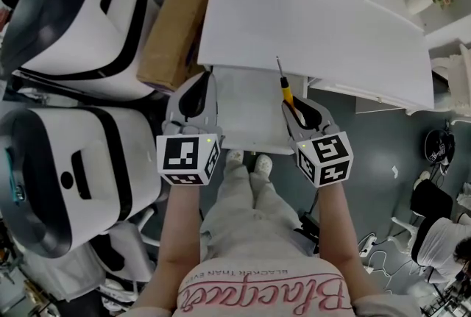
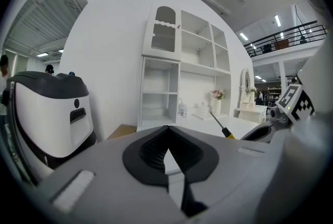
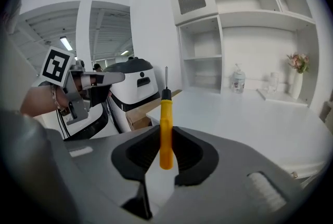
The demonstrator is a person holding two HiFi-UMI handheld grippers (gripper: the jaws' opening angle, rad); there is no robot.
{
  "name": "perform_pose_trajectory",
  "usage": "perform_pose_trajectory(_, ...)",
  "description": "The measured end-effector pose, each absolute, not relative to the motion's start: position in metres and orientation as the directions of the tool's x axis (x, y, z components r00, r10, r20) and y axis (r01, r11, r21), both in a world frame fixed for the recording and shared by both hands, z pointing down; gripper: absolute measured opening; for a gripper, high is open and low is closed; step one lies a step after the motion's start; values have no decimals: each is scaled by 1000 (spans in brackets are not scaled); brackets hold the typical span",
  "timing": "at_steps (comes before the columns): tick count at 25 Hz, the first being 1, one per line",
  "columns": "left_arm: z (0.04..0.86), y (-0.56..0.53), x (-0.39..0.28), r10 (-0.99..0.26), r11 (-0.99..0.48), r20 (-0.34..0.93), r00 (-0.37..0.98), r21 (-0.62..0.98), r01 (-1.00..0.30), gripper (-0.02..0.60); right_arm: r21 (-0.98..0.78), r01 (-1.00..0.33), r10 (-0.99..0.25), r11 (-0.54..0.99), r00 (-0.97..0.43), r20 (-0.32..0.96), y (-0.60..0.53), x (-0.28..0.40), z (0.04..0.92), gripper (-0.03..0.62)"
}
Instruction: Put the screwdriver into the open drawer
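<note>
The screwdriver (image 1: 286, 91) has a yellow handle and a thin metal shaft that points away from me. My right gripper (image 1: 296, 108) is shut on its handle (image 3: 165, 129), which stands upright between the pads. It hangs over the right front corner of the open white drawer (image 1: 246, 109), which is pulled out from under the white desk (image 1: 316, 29). At the drawer's left front corner my left gripper (image 1: 199, 84) holds nothing, and in its own view the fingertips (image 2: 167, 132) touch. The left gripper view also catches the screwdriver (image 2: 223, 128).
Two large white-and-black machines (image 1: 81, 14) (image 1: 66, 176) stand at the left. A brown cardboard box (image 1: 173, 25) leans between them and the desk. A bottle (image 3: 238, 81) and flowers (image 3: 297, 63) sit at the desk's back by a white shelf cabinet (image 2: 171, 77). My feet (image 1: 249, 159) are below the drawer.
</note>
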State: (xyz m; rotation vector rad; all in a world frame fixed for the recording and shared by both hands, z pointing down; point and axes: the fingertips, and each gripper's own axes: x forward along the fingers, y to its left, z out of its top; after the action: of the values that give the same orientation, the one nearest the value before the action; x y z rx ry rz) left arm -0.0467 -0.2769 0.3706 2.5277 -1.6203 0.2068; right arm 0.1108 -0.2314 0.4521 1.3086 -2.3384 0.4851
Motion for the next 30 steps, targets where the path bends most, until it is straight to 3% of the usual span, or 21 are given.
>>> perform_pose_trajectory(30,414,-302,-92,-868,-402,276,413,97,-910,12,-73,-688,-335,722,-440,834,-248,45,610,74)
